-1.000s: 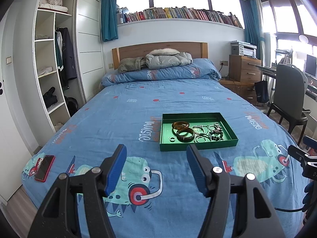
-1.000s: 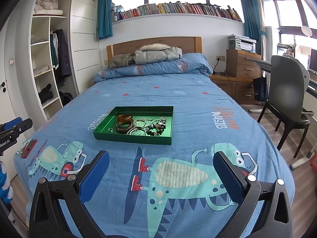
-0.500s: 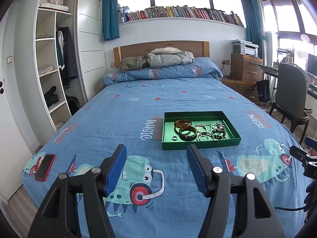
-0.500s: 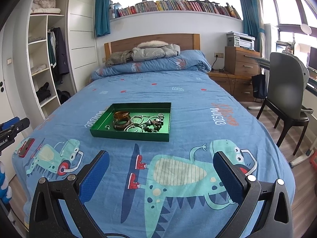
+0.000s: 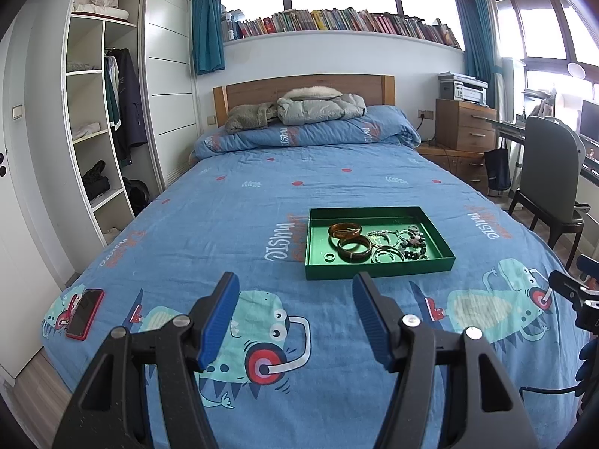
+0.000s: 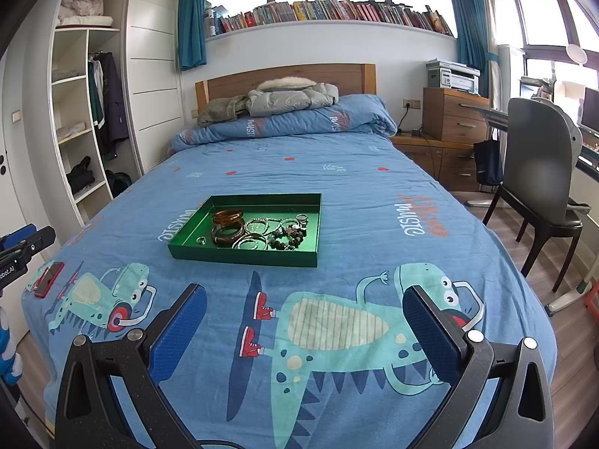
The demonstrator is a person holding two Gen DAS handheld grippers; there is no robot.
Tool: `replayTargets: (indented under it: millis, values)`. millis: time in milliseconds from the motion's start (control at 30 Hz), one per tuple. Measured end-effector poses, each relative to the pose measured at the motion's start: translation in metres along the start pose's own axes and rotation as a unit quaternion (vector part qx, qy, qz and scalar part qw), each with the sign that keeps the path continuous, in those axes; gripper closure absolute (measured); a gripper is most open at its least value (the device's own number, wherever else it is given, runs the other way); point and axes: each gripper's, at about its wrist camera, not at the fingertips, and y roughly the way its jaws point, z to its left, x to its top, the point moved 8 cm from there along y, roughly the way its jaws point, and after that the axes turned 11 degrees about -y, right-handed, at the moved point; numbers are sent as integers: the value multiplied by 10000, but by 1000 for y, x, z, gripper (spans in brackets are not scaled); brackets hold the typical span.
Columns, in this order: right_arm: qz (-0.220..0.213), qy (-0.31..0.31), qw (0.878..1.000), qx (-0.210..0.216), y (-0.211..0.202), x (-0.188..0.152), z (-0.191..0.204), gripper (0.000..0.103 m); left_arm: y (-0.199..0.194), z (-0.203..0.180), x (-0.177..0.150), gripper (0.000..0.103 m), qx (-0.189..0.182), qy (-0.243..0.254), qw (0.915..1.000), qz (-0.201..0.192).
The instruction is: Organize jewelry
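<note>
A green tray (image 5: 378,266) lies on the blue bed and also shows in the right wrist view (image 6: 239,255). It holds two brown bangles (image 5: 353,249) (image 6: 227,234), silver bracelets (image 5: 385,253) (image 6: 251,241), a dark bead bracelet (image 5: 411,247) (image 6: 286,237) and a small ring (image 5: 329,257) (image 6: 201,240). My left gripper (image 5: 295,299) is open and empty, near the bed's foot, short of the tray. My right gripper (image 6: 304,312) is open wide and empty, to the right of the left one and farther from the tray.
A red phone (image 5: 84,312) (image 6: 48,278) lies at the bed's near left corner. A wardrobe (image 5: 101,119) stands on the left. A chair (image 6: 539,172), desk and drawers (image 6: 455,119) stand on the right. Folded jackets (image 5: 299,108) lie at the headboard.
Both grippers have drifted slightly back and up; the tray sits a little higher in both views. Jaw openings are unchanged.
</note>
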Motion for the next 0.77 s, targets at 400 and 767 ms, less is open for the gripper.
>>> replayTargets:
  millis: [400, 767]
  values:
    - [1, 10, 10000, -23, 0, 0, -2, 0, 0, -3, -7, 42, -44, -16, 10000, 66]
    - [2, 9, 10000, -28, 0, 0, -2, 0, 1, -3, -6, 42, -51, -16, 10000, 83]
